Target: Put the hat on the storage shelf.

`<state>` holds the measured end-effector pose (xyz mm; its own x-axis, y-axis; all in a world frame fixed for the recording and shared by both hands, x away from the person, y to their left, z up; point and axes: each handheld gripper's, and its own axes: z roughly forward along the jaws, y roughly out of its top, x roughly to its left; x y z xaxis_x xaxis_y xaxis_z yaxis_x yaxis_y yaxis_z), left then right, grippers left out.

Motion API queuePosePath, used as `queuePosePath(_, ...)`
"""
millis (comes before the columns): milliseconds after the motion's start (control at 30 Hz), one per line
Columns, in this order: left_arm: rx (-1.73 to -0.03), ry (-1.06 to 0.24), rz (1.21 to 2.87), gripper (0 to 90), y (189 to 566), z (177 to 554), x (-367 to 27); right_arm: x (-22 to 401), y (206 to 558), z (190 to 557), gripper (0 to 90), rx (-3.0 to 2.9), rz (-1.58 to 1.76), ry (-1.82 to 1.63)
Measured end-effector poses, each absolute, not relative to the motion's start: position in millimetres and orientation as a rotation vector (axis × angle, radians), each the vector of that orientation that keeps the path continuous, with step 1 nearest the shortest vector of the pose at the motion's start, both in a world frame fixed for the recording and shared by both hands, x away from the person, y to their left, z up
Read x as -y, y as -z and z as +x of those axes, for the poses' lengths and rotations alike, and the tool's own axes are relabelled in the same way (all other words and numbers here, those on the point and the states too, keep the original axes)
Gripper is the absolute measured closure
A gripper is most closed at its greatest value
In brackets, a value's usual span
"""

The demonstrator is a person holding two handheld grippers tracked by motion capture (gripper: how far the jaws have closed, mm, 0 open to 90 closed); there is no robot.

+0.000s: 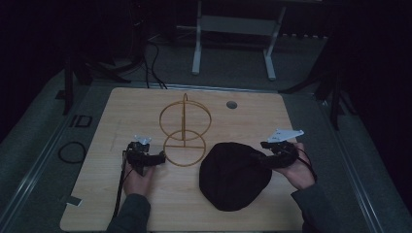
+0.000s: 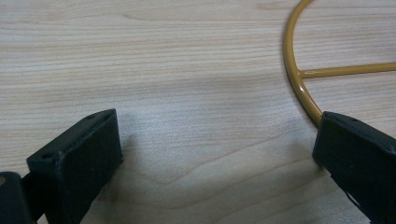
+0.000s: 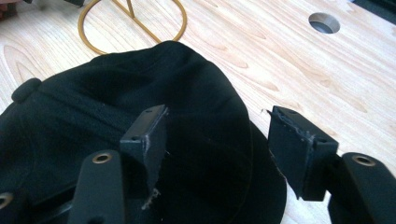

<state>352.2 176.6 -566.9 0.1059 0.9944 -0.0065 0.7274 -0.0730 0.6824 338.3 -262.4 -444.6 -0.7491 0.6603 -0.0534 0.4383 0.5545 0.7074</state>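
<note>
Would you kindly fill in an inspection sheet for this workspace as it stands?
Surface: wooden table, with a round hole.
Job's things: black cap lying flat; gold wire stand upright beside it.
Clutter: nothing seen.
Grippers: left gripper open at the stand's base ring; right gripper open, jaws astride the cap's edge.
Cables: one trails from the left gripper.
Surroundings: dark floor, white frame behind.

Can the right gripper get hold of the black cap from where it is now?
Probably yes: the right gripper is open with the black cap brim between its fingers, nothing blocking.
</note>
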Motion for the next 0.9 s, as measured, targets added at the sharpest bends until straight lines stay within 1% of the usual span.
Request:
queuePosePath(133,-1.675,-0.653,1.858,0.7,567,352,-177,261,442,339,34.2,-2.48,0.893,-1.003)
queuePosePath(300,-1.675,-0.653,1.858,0.7,567,352,-177,255,440,339,28.1,-2.515,0.852,-0.984)
queuePosePath(367,-1.675,-0.653,1.858,0.7,567,352,-177,254,440,338,28.1,-2.527,0.842,-0.98)
queuePosePath(400,-1.675,-0.653,1.858,0.7,567,352,-177,251,440,338,23.6,-2.549,0.816,-0.975)
queuePosePath(567,-1.675,-0.653,1.858,0.7,567,352,-177,247,442,338,18.2,-2.591,0.774,-0.967)
queuePosePath(667,-1.674,-0.653,1.858,0.7,567,352,-177,245,444,338,16.0,-2.617,0.751,-0.956)
queuePosePath(900,-1.674,-0.653,1.858,0.7,567,352,-177,240,447,337,13.9,-2.669,0.665,-0.935)
